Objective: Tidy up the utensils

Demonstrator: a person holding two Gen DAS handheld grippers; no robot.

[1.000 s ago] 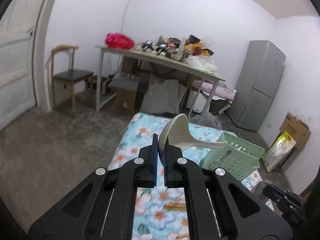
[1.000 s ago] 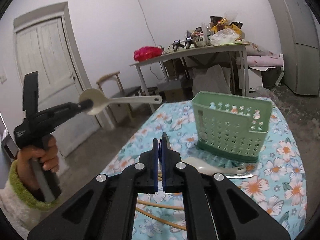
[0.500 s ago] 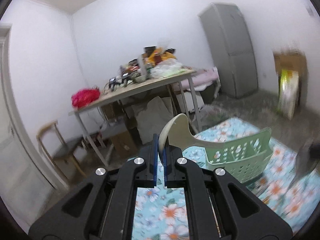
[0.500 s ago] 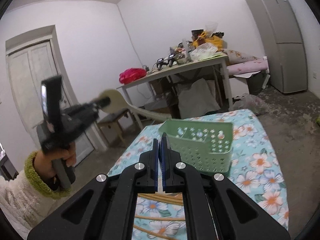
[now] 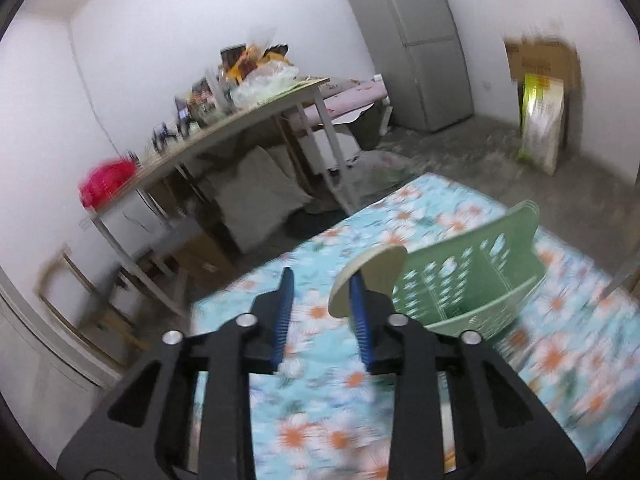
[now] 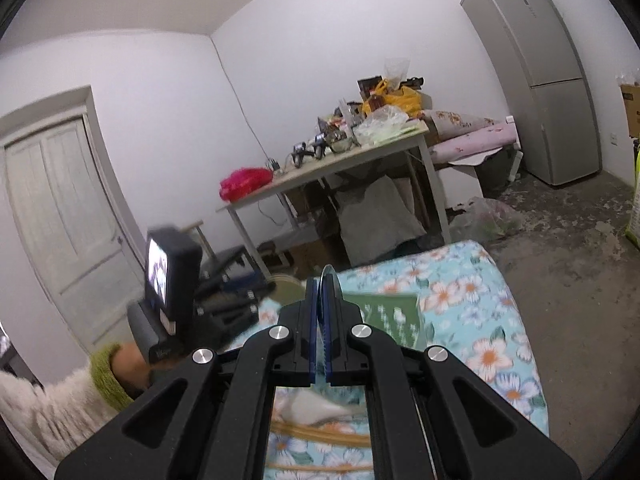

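Note:
My left gripper [image 5: 320, 280] is open just left of the green perforated basket [image 5: 472, 280] on the floral tablecloth [image 5: 320, 400]. The cream spoon [image 5: 372, 276] stands against the right finger, its bowl up and its handle down into the basket. In the right wrist view my right gripper [image 6: 320, 284] is shut, with a thin metal edge showing between the pads. The basket [image 6: 384, 316] lies just beyond it. The left gripper [image 6: 224, 300] is to its left. Another white spoon [image 6: 316, 408] and chopsticks [image 6: 320, 436] lie under the right gripper.
A cluttered table [image 6: 340, 160] with a red bag [image 6: 244, 182] stands behind, with a chair [image 5: 76, 300] left of it. A grey fridge [image 6: 536, 80] is at the back right. A white door [image 6: 60, 216] is on the left. Cardboard boxes [image 5: 540, 64] stand at the far right.
My left gripper has opened and let go of the cream spoon, which now stands in the basket. The left gripper swung down toward the basket. The right gripper stayed shut.

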